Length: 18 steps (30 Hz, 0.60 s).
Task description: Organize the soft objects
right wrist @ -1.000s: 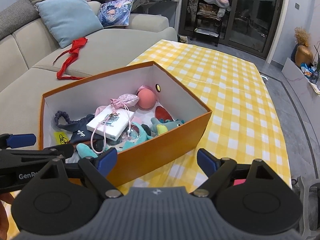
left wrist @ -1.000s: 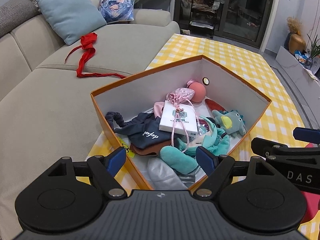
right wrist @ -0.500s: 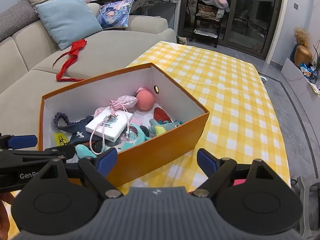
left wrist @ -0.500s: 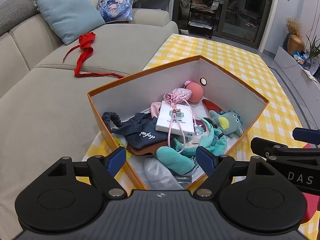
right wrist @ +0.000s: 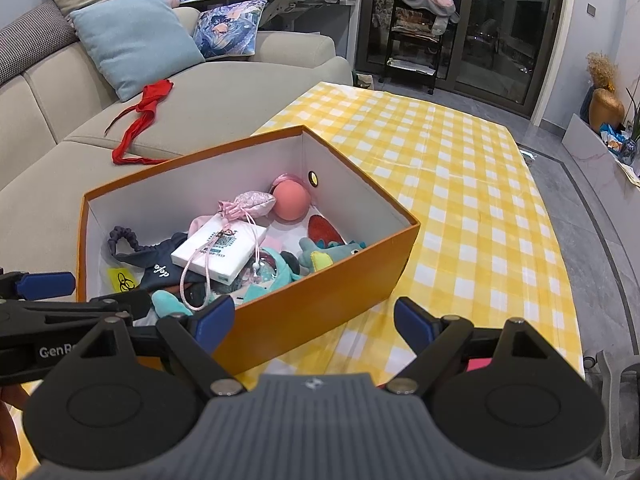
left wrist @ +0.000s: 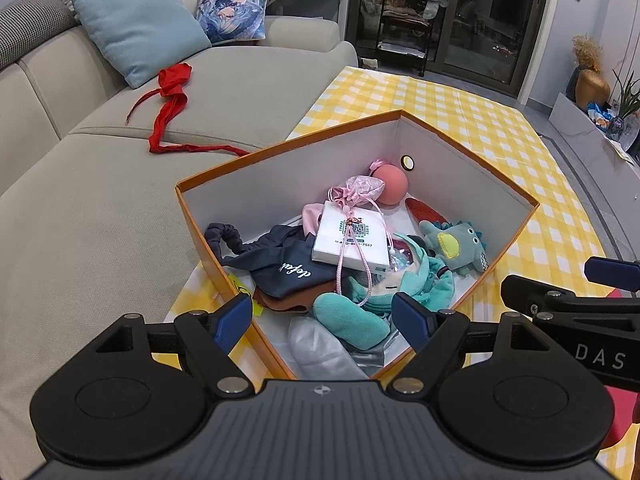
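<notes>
Looking through the left wrist camera, I see my left gripper (left wrist: 323, 315) with jaws wide and empty above the orange box (left wrist: 516, 236), which holds the soft toys, a navy cap (left wrist: 280, 266) and a white packet (left wrist: 352, 236). Through the right wrist camera, my right gripper (right wrist: 314, 322) hangs wide and empty over the box's near wall on the checked table (right wrist: 472, 208).
</notes>
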Each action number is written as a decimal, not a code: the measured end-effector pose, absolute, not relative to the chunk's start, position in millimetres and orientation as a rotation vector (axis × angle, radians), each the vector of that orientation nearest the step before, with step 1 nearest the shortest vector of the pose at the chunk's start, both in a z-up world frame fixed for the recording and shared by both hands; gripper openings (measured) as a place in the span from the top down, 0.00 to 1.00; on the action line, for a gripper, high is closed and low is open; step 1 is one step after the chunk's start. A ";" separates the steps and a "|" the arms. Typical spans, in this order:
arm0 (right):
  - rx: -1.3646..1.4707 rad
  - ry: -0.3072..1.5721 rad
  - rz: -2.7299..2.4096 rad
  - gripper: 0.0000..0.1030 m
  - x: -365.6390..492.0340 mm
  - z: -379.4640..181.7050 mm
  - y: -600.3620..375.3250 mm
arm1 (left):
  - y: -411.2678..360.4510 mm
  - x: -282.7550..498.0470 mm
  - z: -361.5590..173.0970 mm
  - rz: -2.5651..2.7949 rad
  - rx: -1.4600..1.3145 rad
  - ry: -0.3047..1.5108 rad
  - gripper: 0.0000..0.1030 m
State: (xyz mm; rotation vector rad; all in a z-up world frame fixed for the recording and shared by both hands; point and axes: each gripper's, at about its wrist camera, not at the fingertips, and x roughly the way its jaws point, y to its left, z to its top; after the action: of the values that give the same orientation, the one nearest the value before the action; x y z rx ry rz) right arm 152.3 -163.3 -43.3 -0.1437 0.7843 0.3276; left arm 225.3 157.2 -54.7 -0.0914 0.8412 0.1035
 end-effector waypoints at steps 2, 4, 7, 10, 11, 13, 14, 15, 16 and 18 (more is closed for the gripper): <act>-0.144 0.784 0.327 0.17 152.1 -43.2 -163.5 | 157.1 225.2 -54.8 0.104 -0.091 0.841 0.10; -0.143 0.786 0.326 0.17 152.3 -43.1 -163.0 | 157.2 225.3 -54.8 0.105 -0.090 0.841 0.10; -0.142 0.786 0.326 0.17 152.8 -42.9 -162.3 | 157.4 225.3 -54.8 0.104 -0.090 0.841 0.10; -0.142 0.787 0.325 0.17 152.6 -43.1 -162.4 | 157.3 225.3 -54.7 0.104 -0.091 0.841 0.10; -0.141 0.788 0.325 0.17 152.7 -43.4 -161.7 | 157.3 225.3 -54.7 0.104 -0.091 0.840 0.10; -0.141 0.790 0.324 0.17 153.1 -44.0 -160.4 | 157.3 225.4 -54.7 0.104 -0.090 0.842 0.10; -0.140 0.791 0.322 0.17 153.1 -44.3 -160.0 | 157.3 225.4 -54.7 0.104 -0.091 0.842 0.10; -0.140 0.791 0.322 0.17 153.2 -44.3 -159.5 | 157.3 225.4 -54.7 0.104 -0.091 0.842 0.11; -0.139 0.790 0.321 0.17 153.2 -44.5 -159.3 | 157.4 225.4 -54.8 0.104 -0.091 0.843 0.11; -0.138 0.791 0.322 0.17 153.3 -44.7 -159.5 | 156.8 225.9 -55.5 0.106 -0.093 0.844 0.11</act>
State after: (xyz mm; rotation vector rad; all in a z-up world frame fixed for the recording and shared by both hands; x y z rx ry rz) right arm 153.3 -159.5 -44.7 -0.1384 0.7907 0.3217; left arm 225.9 156.8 -55.5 -0.0926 0.8440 0.1057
